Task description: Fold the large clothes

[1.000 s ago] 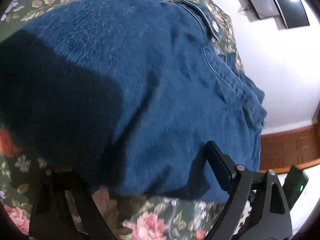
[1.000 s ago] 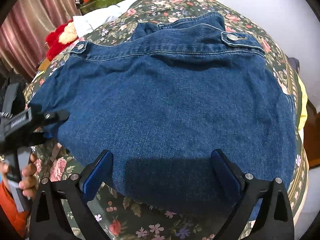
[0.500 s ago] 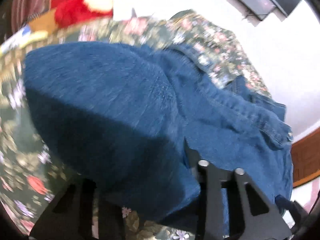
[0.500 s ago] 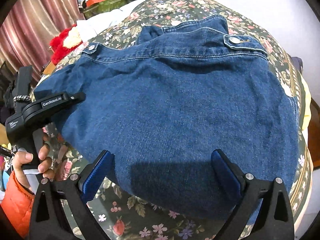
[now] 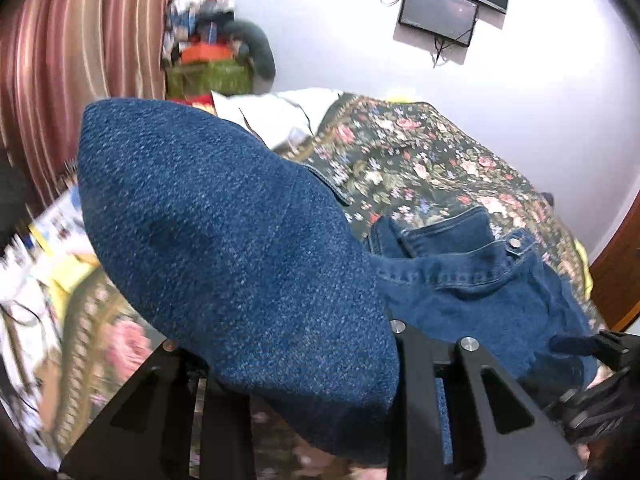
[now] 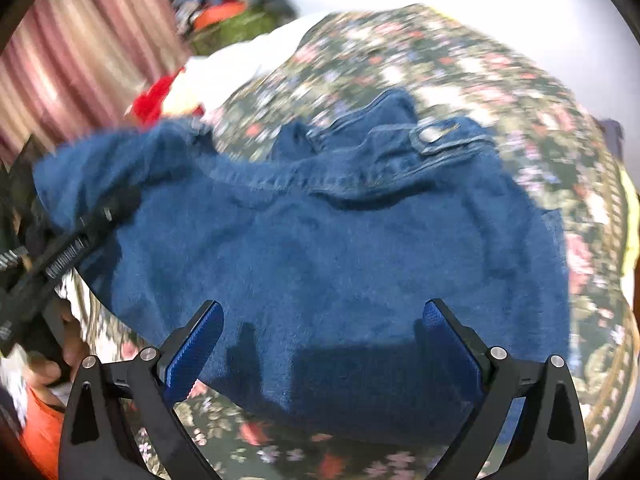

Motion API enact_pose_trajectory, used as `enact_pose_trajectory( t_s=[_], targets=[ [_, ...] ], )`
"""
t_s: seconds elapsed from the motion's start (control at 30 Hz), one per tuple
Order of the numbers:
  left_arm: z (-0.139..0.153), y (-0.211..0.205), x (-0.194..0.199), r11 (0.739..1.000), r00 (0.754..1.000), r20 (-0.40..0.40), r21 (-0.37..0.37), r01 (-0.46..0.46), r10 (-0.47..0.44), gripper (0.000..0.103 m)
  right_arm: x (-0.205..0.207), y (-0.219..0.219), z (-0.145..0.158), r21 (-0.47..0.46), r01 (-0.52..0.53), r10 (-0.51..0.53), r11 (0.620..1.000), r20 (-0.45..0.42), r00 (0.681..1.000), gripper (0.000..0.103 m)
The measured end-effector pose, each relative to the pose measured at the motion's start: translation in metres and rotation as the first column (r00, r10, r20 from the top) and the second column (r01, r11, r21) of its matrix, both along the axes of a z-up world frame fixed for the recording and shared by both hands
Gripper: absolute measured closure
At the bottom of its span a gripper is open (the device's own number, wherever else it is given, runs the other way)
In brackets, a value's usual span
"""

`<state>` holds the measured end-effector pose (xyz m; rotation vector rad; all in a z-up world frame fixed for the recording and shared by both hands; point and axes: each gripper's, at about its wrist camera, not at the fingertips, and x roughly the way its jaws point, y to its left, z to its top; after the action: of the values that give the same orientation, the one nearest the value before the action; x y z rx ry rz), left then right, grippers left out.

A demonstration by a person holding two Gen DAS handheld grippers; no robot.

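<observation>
The left gripper (image 5: 316, 412) has just closed its jaws and pinches a fold of the denim jacket (image 5: 240, 248), which bulges up over its fingers and hides the tips. The right gripper (image 6: 322, 340) stands spread wide, its blue pads (image 6: 196, 348) just above the jacket's near hem, pressing nothing. Beyond both, the jacket lies across the floral bedspread (image 5: 420, 160), its left side raised. Farther back, a striped curtain (image 5: 60, 60) hangs.
</observation>
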<state>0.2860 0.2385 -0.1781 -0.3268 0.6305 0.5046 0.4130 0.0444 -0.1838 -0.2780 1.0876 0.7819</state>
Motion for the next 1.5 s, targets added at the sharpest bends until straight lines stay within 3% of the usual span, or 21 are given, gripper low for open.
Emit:
enact_pose_trajectory(
  t_s=[0.17, 0.33, 0.47, 0.63, 0.77, 0.87, 0.97, 1.03, 1.07, 1.2, 1.3, 1.47, 1.5],
  targets=[
    [-0.001, -0.002, -0.014, 0.996, 0.999, -0.035, 0.089, 0.014, -0.011, 0.075, -0.027, 0.042, -0.044, -0.074, -0.135, 0.13, 0.988, -0.077, 0.989, 0.003],
    [0.009, -0.014, -0.008, 0.99, 0.999, -0.027, 0.137, 0.044, -0.041, 0.076, -0.031, 0.054, -0.045, -0.112, -0.17, 0.161, 0.979, -0.089, 0.983, 0.003],
    [0.033, -0.035, 0.012, 0.975, 0.995, 0.012, 0.199, 0.095, -0.099, 0.077, -0.011, 0.012, -0.019, 0.009, -0.06, 0.06, 0.998, -0.155, 0.986, 0.004],
    [0.07, -0.084, 0.041, 0.942, 0.972, 0.069, 0.27, 0.198, -0.224, 0.077, 0.007, -0.075, 0.018, 0.084, 0.134, -0.123, 0.988, -0.119, 0.985, 0.004],
    [0.087, -0.144, 0.06, 0.885, 0.925, 0.091, 0.338, 0.32, -0.369, 0.078, 0.01, -0.152, 0.04, 0.097, 0.269, -0.263, 0.958, -0.064, 0.963, 0.004],
    [0.082, -0.194, 0.071, 0.821, 0.873, 0.04, 0.365, 0.44, -0.486, 0.078, 0.005, -0.198, 0.047, 0.095, 0.348, -0.346, 0.933, -0.038, 0.937, 0.004],
    [0.055, -0.232, 0.085, 0.753, 0.805, -0.065, 0.318, 0.577, -0.59, 0.078, 0.0, -0.228, 0.049, 0.094, 0.403, -0.402, 0.91, -0.033, 0.915, 0.004],
    [0.027, -0.252, 0.093, 0.704, 0.742, -0.162, 0.238, 0.669, -0.651, 0.078, -0.006, -0.251, 0.048, 0.106, 0.441, -0.438, 0.891, -0.047, 0.898, 0.004],
    [0.017, -0.257, 0.094, 0.691, 0.721, -0.189, 0.207, 0.693, -0.667, 0.078, -0.007, -0.258, 0.049, 0.112, 0.452, -0.449, 0.885, -0.054, 0.892, 0.004],
    [-0.008, -0.271, 0.093, 0.646, 0.661, -0.281, 0.157, 0.747, -0.696, 0.075, -0.02, -0.282, 0.049, 0.13, 0.488, -0.483, 0.863, -0.067, 0.873, 0.004],
    [-0.008, -0.271, 0.086, 0.638, 0.648, -0.307, 0.146, 0.756, -0.697, 0.068, -0.027, -0.29, 0.05, 0.128, 0.496, -0.493, 0.859, -0.058, 0.868, 0.004],
    [0.002, -0.268, 0.073, 0.638, 0.624, -0.283, 0.054, 0.768, -0.728, 0.039, -0.033, -0.288, 0.056, 0.135, 0.48, -0.479, 0.867, -0.043, 0.877, 0.004],
    [0.007, -0.265, 0.065, 0.639, 0.624, -0.261, 0.037, 0.769, -0.736, 0.038, -0.033, -0.286, 0.058, 0.137, 0.473, -0.473, 0.87, -0.036, 0.88, 0.004]
  ],
)
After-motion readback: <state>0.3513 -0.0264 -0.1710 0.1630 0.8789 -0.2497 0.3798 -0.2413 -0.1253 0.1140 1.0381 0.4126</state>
